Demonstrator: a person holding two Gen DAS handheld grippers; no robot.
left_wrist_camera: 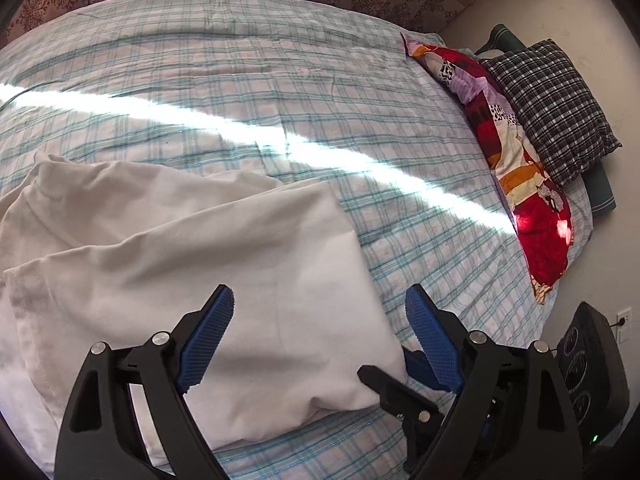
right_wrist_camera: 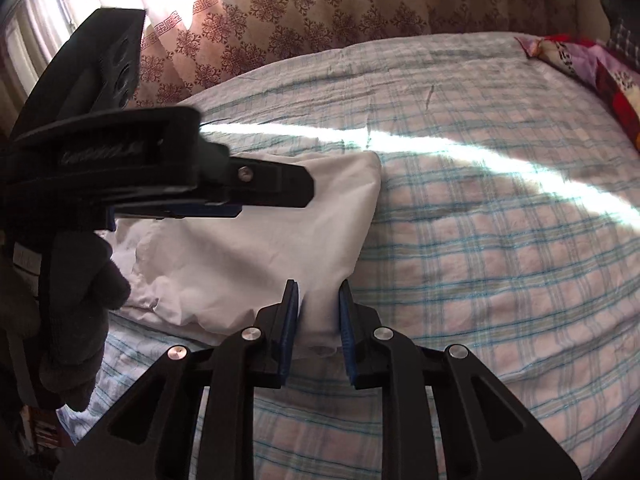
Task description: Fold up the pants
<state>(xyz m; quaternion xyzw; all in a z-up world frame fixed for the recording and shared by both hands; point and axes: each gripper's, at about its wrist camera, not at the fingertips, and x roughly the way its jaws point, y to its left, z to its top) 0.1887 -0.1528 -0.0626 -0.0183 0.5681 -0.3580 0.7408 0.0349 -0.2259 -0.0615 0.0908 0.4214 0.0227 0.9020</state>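
White pants [left_wrist_camera: 224, 264] lie folded and rumpled on the plaid bed sheet [left_wrist_camera: 280, 92]. In the left wrist view my left gripper [left_wrist_camera: 320, 294] hovers open above the pants' near end, with nothing between its blue pads [left_wrist_camera: 208, 340]. From the right wrist view, that left gripper [right_wrist_camera: 276, 196] shows side-on over the pants [right_wrist_camera: 256, 248], held by a dark-gloved hand [right_wrist_camera: 80, 280]. My right gripper [right_wrist_camera: 320, 308] is shut on the pants' near corner, with white cloth bunched between its pads. It also shows at the pants' lower right corner, right gripper [left_wrist_camera: 390, 376].
A red patterned pillow [left_wrist_camera: 520, 168] and a black-and-white checked pillow [left_wrist_camera: 552, 108] lie along the bed's right side. A brown patterned curtain [right_wrist_camera: 320, 20] hangs behind the bed. A black device with round dials [left_wrist_camera: 592, 364] stands by the wall. A sunlight stripe [left_wrist_camera: 240, 128] crosses the sheet.
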